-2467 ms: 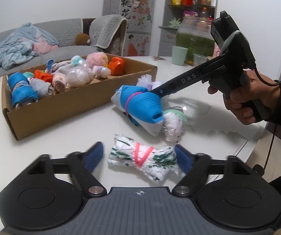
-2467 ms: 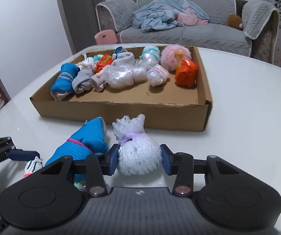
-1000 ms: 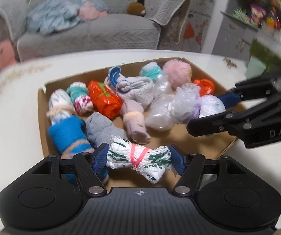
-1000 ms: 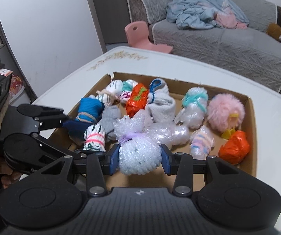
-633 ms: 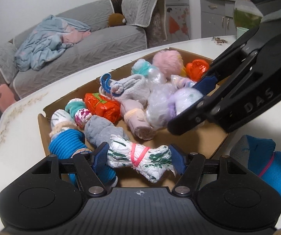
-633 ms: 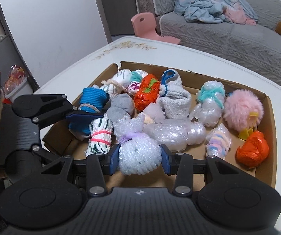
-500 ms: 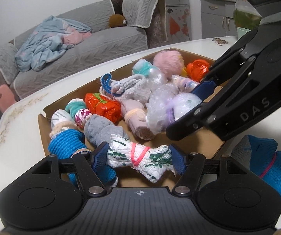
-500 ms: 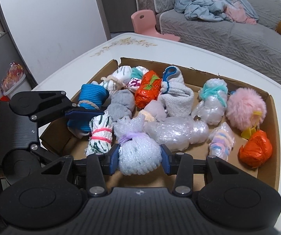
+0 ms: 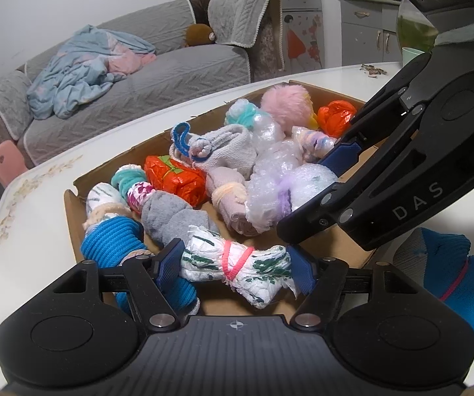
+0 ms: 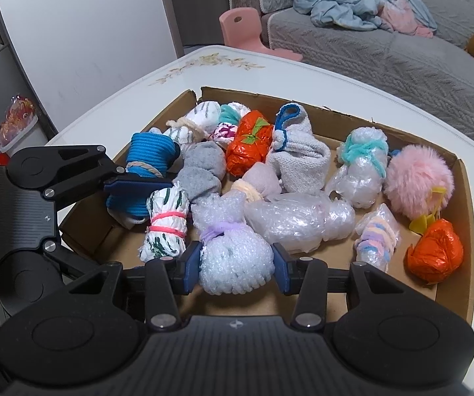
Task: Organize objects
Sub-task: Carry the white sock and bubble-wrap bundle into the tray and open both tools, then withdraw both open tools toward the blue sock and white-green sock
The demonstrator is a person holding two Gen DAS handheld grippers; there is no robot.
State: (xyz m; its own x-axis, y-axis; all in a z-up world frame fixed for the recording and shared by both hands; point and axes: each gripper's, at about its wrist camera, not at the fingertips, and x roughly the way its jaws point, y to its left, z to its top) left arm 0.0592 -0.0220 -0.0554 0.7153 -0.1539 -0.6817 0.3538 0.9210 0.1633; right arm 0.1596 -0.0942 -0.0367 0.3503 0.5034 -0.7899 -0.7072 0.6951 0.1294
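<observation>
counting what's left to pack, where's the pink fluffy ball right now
In the right wrist view the pink fluffy ball lies inside the cardboard box at its far right, between a teal-tied plastic bundle and an orange bundle.

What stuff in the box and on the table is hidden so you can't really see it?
- Blue sock roll, left wrist view: cut off by the right edge and the left gripper body.
- Box near wall, right wrist view: hidden behind the right gripper.
- Bubble-wrap bundle, left wrist view: its right side is hidden by the right gripper's fingers.
</observation>
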